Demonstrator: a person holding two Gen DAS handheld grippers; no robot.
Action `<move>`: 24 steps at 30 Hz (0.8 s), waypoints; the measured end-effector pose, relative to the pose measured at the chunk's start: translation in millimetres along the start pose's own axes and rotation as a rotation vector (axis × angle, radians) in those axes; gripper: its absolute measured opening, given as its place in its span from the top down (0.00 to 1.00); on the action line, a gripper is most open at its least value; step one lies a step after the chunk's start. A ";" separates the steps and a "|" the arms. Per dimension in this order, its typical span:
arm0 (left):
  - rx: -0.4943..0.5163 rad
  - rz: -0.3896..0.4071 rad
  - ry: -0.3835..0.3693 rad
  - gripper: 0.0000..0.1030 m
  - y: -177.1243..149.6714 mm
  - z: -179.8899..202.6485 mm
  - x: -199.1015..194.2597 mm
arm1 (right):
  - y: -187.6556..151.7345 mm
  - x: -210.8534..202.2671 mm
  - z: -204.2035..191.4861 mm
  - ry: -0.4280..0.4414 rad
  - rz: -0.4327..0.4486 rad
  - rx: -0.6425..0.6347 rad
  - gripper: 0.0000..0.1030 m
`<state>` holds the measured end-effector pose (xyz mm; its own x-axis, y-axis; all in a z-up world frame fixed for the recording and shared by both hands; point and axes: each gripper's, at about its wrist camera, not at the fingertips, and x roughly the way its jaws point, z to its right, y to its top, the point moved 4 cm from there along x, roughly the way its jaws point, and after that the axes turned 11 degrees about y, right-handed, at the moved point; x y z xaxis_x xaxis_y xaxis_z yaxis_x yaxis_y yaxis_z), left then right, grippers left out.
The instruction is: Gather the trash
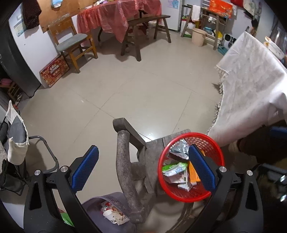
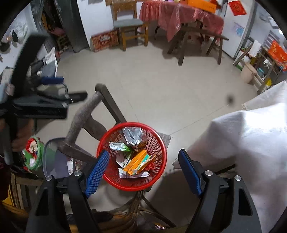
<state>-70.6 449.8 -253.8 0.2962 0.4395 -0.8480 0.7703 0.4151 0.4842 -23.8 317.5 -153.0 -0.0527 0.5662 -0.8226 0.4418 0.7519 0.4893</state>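
A red mesh basket [image 1: 213, 143] [image 2: 157, 143] stands on the seat of a worn wooden chair [image 1: 123, 157] [image 2: 79, 116]. It holds trash: a silver foil wrapper [image 1: 179, 148] [image 2: 132, 133], green-and-white packets [image 1: 174, 167] [image 2: 120, 147] and an orange box [image 1: 193, 172] [image 2: 137, 162]. My left gripper [image 1: 143, 166] is open and empty above the chair back, its right finger over the basket. My right gripper [image 2: 143, 172] is open and empty just above the basket's near rim. The left gripper also shows blurred in the right wrist view [image 2: 59, 95].
A grey bin [image 1: 114, 199] [image 2: 52, 161] with paper trash sits on the floor beside the chair. A white-clothed table [image 1: 251, 86] [image 2: 251, 136] is at the right. A red-clothed table [image 1: 122, 16], bench [image 1: 145, 23] and wooden chair [image 1: 75, 41] stand across the tiled floor.
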 end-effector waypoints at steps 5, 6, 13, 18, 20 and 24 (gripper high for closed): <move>0.068 -0.001 -0.002 0.07 -15.8 8.8 -28.6 | 0.9 -44.5 -3.5 0.029 0.077 0.048 0.22; 0.083 0.000 0.001 0.07 -19.9 9.9 -35.1 | 1.0 -51.1 -5.6 0.036 0.087 0.055 0.21; 0.141 0.011 0.053 0.07 -56.0 9.4 -82.9 | -1.9 -93.6 -28.4 0.042 0.144 0.041 0.17; 0.091 0.069 0.027 0.07 -64.8 8.2 -102.5 | -17.9 -103.3 -28.2 0.030 0.170 0.092 0.17; 0.094 0.102 0.048 0.07 -61.6 10.5 -105.8 | -26.3 -101.5 -26.8 0.012 0.170 0.113 0.17; 0.098 0.125 0.021 0.07 -56.1 19.3 -106.6 | -34.9 -93.6 -20.2 0.015 0.166 0.153 0.17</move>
<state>-134.6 364.2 -194.7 0.3820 0.5002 -0.7771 0.7800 0.2766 0.5614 -52.4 245.1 -87.2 0.0196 0.6837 -0.7295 0.5762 0.5885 0.5671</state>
